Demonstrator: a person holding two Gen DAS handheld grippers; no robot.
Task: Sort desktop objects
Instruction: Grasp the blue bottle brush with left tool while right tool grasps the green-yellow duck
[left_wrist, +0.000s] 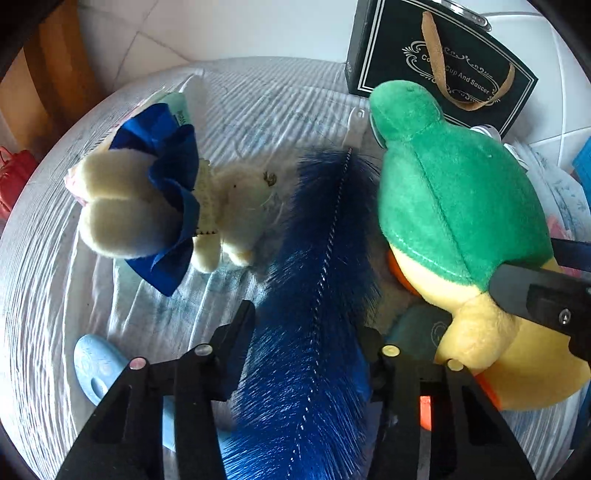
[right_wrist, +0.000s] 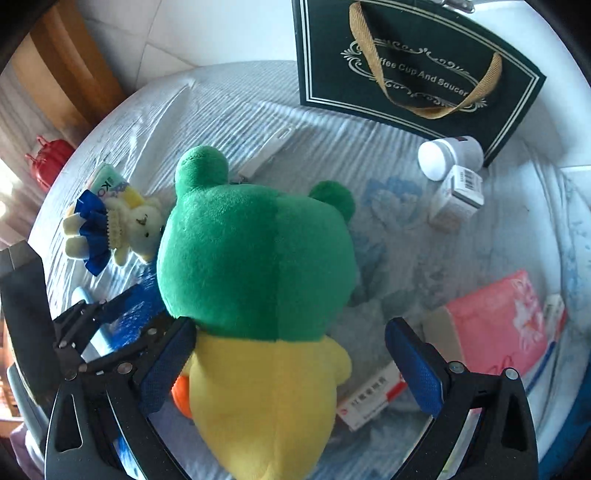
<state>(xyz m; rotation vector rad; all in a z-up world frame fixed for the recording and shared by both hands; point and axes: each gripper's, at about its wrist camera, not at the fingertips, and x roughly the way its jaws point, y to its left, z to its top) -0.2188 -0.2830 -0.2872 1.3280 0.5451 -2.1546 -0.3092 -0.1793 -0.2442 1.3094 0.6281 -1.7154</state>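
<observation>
A blue bottle brush (left_wrist: 317, 295) with a twisted wire core lies on the cloth-covered table (left_wrist: 258, 96). My left gripper (left_wrist: 306, 328) straddles it, and both fingers press into the bristles. A plush toy with a green hood and yellow body (right_wrist: 258, 266) lies beside the brush, also in the left wrist view (left_wrist: 454, 195). My right gripper (right_wrist: 291, 365) stands open around its yellow body. The left blue pad (right_wrist: 166, 362) is at the toy's side, while the right pad (right_wrist: 413, 369) is clear of it. A small cream bear in a blue skirt (left_wrist: 166, 206) lies at the left.
A black gift bag (right_wrist: 406, 55) stands at the back. A white bottle (right_wrist: 443, 155), a small box (right_wrist: 458, 195), a pink tissue pack (right_wrist: 498, 325) and a red-and-white medicine box (right_wrist: 369, 398) lie right of the toy. A pale blue plastic handle (left_wrist: 92, 365) lies near left.
</observation>
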